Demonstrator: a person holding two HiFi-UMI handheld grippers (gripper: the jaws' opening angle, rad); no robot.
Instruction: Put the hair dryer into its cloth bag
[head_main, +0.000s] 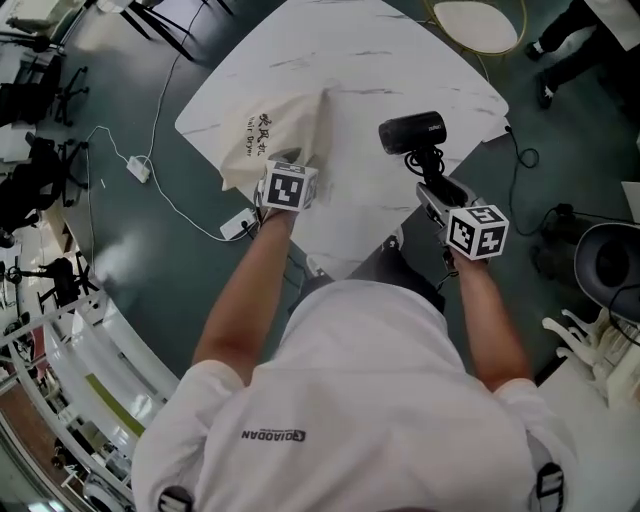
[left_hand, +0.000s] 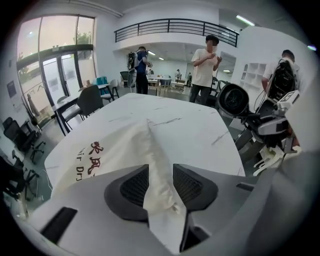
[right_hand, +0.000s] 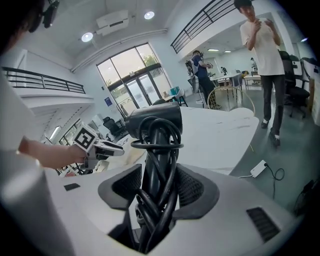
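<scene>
Desk: a white marble-pattern desk (head_main: 375, 60) with rounded corners, standing on a dark green floor (head_main: 190, 250).

Bag: a cream cloth bag (head_main: 268, 135) with dark printed characters lies on the left part of the desk, near its edge. Most of it is flat, but one long fold of it is raised like a ridge and runs toward the left gripper (left_hand: 161, 182).

Left fingers: the two dark fingers (left_hand: 132, 187) are a little apart, a narrow gap. The raised fold of the bag stands in this gap. The fingers do not seem to squeeze the cloth.

Hair dryer: a black hair dryer (head_main: 412, 133) is outside the bag and well apart from it, over the right part of the desk. Its round body is at the top and its handle goes down into the right gripper (head_main: 428, 188).

Cord: a black cord (right_hand: 160, 165) is wound in loops around the handle.

Right fingers: the fingers (right_hand: 192, 187) are closed on the handle together with the wound cord, one on each side.

Floor: a white power strip (head_main: 238, 226) with its cable lies just beside the desk, below the bag side.

Background: in the left gripper view a person (left_hand: 204, 70) in a pale shirt stands beyond the far end of the desk.
</scene>
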